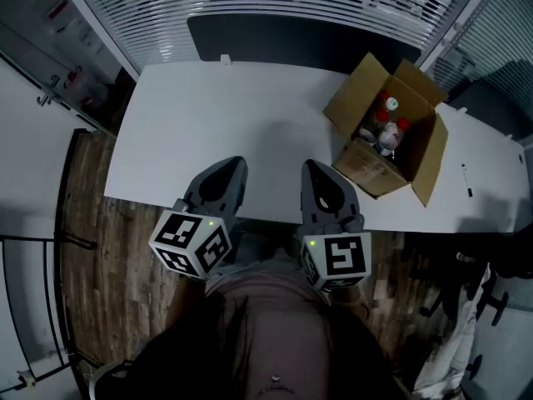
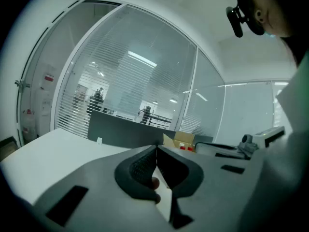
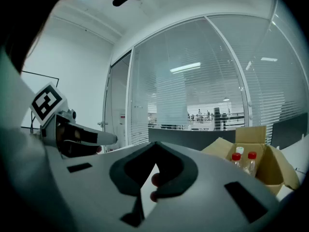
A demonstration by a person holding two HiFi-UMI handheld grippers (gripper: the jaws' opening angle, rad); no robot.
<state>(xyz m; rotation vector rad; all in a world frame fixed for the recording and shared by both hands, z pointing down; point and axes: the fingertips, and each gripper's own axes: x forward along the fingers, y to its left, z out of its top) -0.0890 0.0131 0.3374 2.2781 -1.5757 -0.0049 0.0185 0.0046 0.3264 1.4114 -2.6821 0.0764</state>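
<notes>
Both grippers are held side by side over the near edge of the white table (image 1: pixel 225 132). My left gripper (image 1: pixel 231 164) is shut with its jaws meeting at the tips and nothing between them (image 2: pixel 157 148). My right gripper (image 1: pixel 311 166) is likewise shut and empty (image 3: pixel 155 145). To the right stands an open cardboard box (image 1: pixel 386 127) holding several clear bottles with red caps (image 1: pixel 384 123). The box (image 3: pixel 251 153) and its bottles (image 3: pixel 244 162) show to the right in the right gripper view. In the left gripper view the box (image 2: pixel 179 141) sits far ahead.
A dark partition (image 1: pixel 291 44) runs along the table's far edge, with glass walls and blinds behind. A black pen (image 1: pixel 466 180) lies on the table right of the box. Wooden floor (image 1: pixel 92 248) shows on the left. A person's torso (image 1: pixel 266 332) is below the grippers.
</notes>
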